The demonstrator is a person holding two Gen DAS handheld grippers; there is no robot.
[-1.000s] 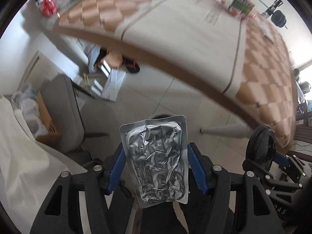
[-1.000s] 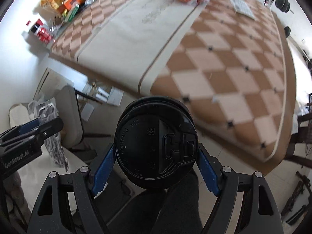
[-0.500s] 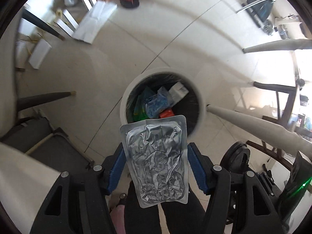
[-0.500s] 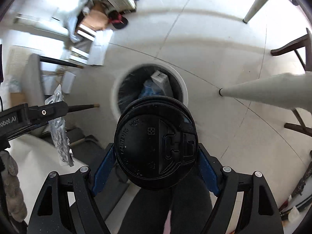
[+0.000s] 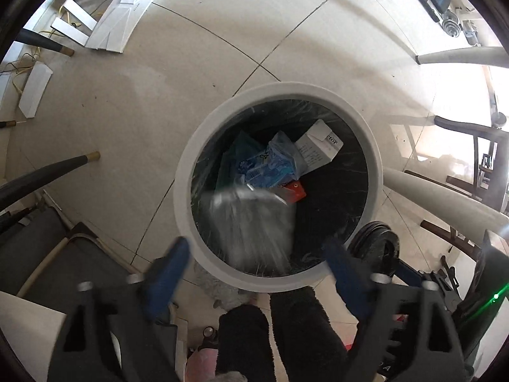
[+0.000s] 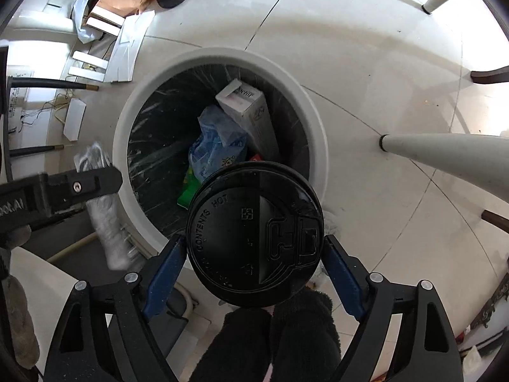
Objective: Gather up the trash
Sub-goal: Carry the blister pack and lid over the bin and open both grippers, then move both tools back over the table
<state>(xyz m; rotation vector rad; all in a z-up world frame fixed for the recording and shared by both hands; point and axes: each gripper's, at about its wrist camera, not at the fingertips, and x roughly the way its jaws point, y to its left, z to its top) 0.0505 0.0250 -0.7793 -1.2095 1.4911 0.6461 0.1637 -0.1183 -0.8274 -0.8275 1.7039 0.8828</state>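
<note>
Foil pouch clear of left tool; over bin

Tiled floor, white bin, flattened cartons

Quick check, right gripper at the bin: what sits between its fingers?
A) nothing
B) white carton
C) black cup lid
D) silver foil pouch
C: the black cup lid sits between the right gripper fingers above the white bin; the silver foil pouch is below the left gripper.
</note>
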